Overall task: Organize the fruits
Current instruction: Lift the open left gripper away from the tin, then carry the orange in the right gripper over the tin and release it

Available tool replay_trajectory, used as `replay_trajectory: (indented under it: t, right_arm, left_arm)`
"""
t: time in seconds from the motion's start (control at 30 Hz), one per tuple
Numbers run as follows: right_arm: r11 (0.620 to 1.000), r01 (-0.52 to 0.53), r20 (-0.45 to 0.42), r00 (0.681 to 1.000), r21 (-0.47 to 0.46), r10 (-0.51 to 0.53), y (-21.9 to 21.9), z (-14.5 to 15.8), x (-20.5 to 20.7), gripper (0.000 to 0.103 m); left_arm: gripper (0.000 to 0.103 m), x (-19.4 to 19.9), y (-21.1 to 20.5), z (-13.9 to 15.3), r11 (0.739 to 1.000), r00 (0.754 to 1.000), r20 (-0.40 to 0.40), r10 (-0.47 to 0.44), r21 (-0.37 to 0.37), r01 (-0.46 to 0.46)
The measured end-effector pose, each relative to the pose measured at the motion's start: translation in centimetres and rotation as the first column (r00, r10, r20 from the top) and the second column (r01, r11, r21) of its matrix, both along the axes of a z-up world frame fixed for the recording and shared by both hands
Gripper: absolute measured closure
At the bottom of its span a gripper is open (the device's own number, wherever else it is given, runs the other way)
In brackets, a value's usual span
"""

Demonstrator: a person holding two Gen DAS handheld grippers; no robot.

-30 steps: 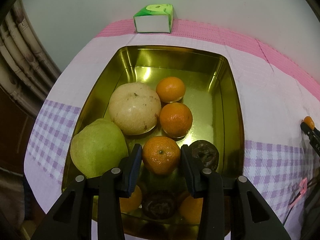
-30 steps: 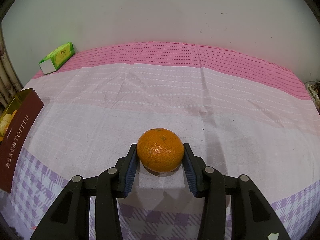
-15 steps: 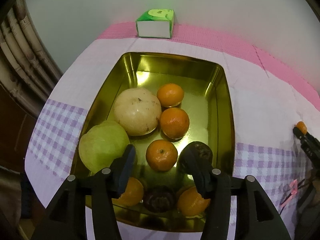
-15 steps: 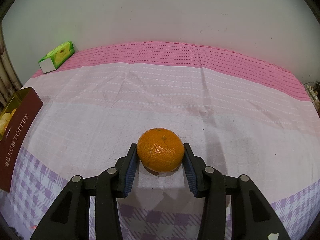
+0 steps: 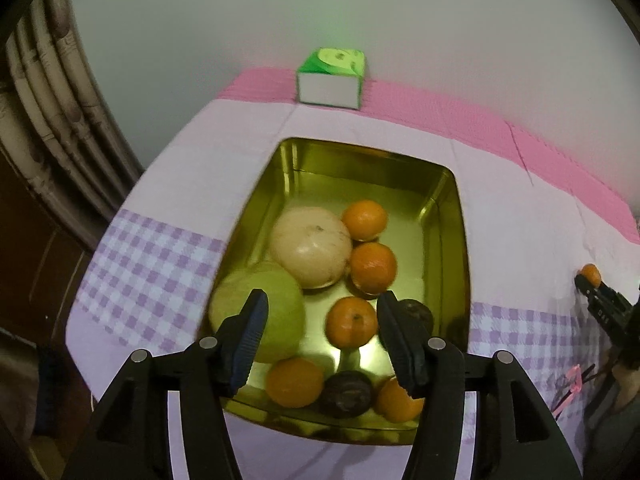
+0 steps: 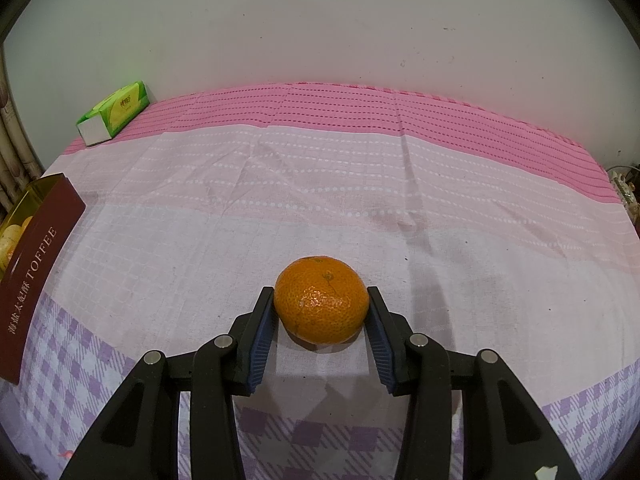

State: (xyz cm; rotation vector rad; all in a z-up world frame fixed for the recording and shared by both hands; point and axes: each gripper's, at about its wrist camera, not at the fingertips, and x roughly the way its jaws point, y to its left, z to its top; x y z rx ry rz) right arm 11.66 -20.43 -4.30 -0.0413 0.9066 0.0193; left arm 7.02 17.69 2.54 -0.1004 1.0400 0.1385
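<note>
The left gripper [image 5: 320, 344] is lifting away, fingers just spread off the mandarin [image 5: 352, 327] at the tin's [image 5: 452, 240] five o'clock, while the right gripper [image 6: 320, 334] is clamping the last orange [image 6: 321, 304] on the bench.

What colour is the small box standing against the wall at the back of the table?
Green on top with a white end face, the small box shows best in the left wrist view.

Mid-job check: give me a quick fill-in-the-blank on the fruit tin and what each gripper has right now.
1. The right gripper is shut on a ____ sitting on the cloth.
2. The left gripper hangs ____ above the gold tin, holding nothing.
3. The number of dark fruits in the tin is ____.
4. The green box stands against the ____.

Missing words: tangerine; open; two; wall
</note>
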Motion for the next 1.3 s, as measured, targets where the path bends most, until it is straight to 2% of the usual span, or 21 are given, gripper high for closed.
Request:
replay_trajectory:
  t: [0.1, 0.33, 0.47, 0.67, 0.8, 1.0, 1.2, 1.3]
  right_arm:
    - [1.0, 0.001, 0.001, 1.0, 0.004, -0.001, -0.2, 0.0, 0.0, 0.063]
    - [1.0, 0.003, 0.006, 1.0, -0.019, -0.003, 0.1, 0.2, 0.2, 0.064]
    - [1.0, 0.005, 0.015, 1.0, -0.03, -0.005, 0.5, 1.1, -0.1, 0.064]
    - [0.995, -0.098, 0.044, 0.994, -0.032, 0.099, 4.3, 4.0, -0.9, 0.064]
    - [0.978, -0.209, 0.047, 0.977, -0.005, 0.209, 8.4, 5.4, -1.4, 0.064]
    - [0.922, -0.387, 0.034, 0.922, 0.026, 0.387, 15.9, 6.3, -2.5, 0.064]
    - [0.871, -0.488, 0.031, 0.873, 0.049, 0.487, 21.8, 6.4, -2.9, 0.064]
    - [0.857, -0.514, 0.027, 0.858, 0.044, 0.513, 23.5, 6.2, -3.1, 0.064]
  left_arm:
    - [0.044, -0.7, 1.0, 0.3, 1.0, 1.0, 0.015, 0.015, 0.023, -0.015]
    - [0.042, -1.7, 2.9, 0.1, 0.999, 0.999, 0.0, 0.039, -0.001, -0.039]
    - [0.038, -2.2, 3.1, 0.1, 0.997, 0.998, 0.009, 0.058, 0.049, -0.059]
    - [0.035, -2.7, 3.5, 0.4, 0.995, 0.997, 0.014, 0.074, 0.066, -0.075]
    - [0.032, -3.1, 3.8, 0.8, 0.994, 0.996, 0.025, 0.088, 0.068, -0.089]
    - [0.027, -3.5, 4.6, 1.0, 0.99, 0.992, 0.03, 0.125, 0.056, -0.126]
    - [0.026, -4.5, 5.7, 1.2, 0.984, 0.985, 0.029, 0.172, 0.048, -0.173]
    - [0.026, -5.0, 6.5, 1.1, 0.978, 0.979, 0.018, 0.205, 0.04, -0.206]
